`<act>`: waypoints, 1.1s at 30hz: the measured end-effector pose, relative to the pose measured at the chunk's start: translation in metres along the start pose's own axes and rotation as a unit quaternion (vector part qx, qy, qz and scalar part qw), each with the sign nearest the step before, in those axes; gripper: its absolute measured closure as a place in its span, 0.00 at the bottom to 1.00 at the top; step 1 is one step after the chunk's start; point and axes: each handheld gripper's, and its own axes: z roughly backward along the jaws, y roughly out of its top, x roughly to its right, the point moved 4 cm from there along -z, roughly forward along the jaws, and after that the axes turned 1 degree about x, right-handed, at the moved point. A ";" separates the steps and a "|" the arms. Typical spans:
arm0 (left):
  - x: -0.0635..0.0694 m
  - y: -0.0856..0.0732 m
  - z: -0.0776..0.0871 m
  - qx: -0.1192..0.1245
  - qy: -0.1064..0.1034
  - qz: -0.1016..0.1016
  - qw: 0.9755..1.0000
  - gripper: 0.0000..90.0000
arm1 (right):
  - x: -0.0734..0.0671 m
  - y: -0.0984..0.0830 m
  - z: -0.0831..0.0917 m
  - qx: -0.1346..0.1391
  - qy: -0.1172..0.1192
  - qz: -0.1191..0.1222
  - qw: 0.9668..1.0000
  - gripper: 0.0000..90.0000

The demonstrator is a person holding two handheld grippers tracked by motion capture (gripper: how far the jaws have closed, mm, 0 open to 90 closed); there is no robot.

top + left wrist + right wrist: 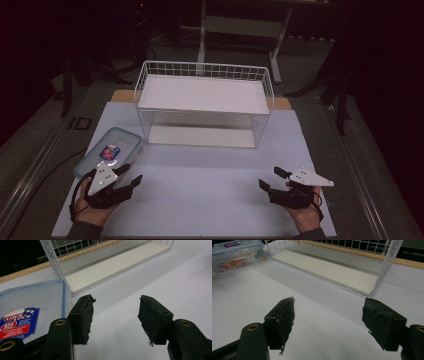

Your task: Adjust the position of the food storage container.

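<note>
Our nearest thing is the clear lidded container (107, 152), lying flat on the tabletop (200, 190) at about nine o'clock in the high view, its blue-and-red label up. Just at its six o'clock edge sits our left gripper (129, 176); its jaws stand well apart with nothing between them, and in the left gripper view (113, 315) one jaw sits just beside the container's lid (32, 302). At twelve o'clock stands the white wire rack (204, 102), with a white board on each of its two levels. Our right gripper (270, 178) rests at about four o'clock, well apart from the container, jaws open and empty over bare tabletop.
</note>
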 end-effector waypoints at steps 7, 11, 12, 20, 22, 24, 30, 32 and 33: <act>-0.003 -0.001 0.002 -0.002 -0.007 0.010 1.000 0.54 | 0.001 -0.001 -0.001 -0.004 -0.006 0.003 1.000 0.29; -0.005 -0.002 0.003 -0.002 -0.020 0.022 1.000 0.62 | 0.001 -0.002 -0.002 -0.007 -0.009 0.004 1.000 0.29; -0.008 0.000 0.005 0.000 -0.023 0.030 0.999 0.63 | 0.002 -0.002 -0.002 -0.007 -0.010 0.003 1.000 0.29; -0.030 0.004 0.016 0.012 -0.015 0.061 0.998 0.71 | 0.004 -0.003 -0.002 -0.008 -0.013 -0.004 1.000 0.29; -0.043 0.005 0.022 0.017 -0.007 0.070 0.997 0.75 | 0.004 -0.004 -0.003 -0.009 -0.014 -0.005 1.000 0.29; -0.052 0.006 0.025 0.014 0.006 0.069 0.998 0.81 | 0.004 -0.004 -0.003 -0.011 -0.014 -0.006 1.000 0.29; -0.078 0.003 0.025 -0.008 0.032 0.078 0.996 0.99 | 0.004 -0.005 -0.004 -0.013 -0.015 -0.005 1.000 0.29; -0.092 0.001 0.024 -0.022 0.045 0.084 0.995 1.00 | 0.004 -0.005 -0.004 -0.015 -0.015 -0.006 1.000 0.29; -0.097 0.000 0.023 -0.028 0.051 0.086 0.995 1.00 | 0.004 -0.005 -0.005 -0.016 -0.015 -0.005 1.000 0.29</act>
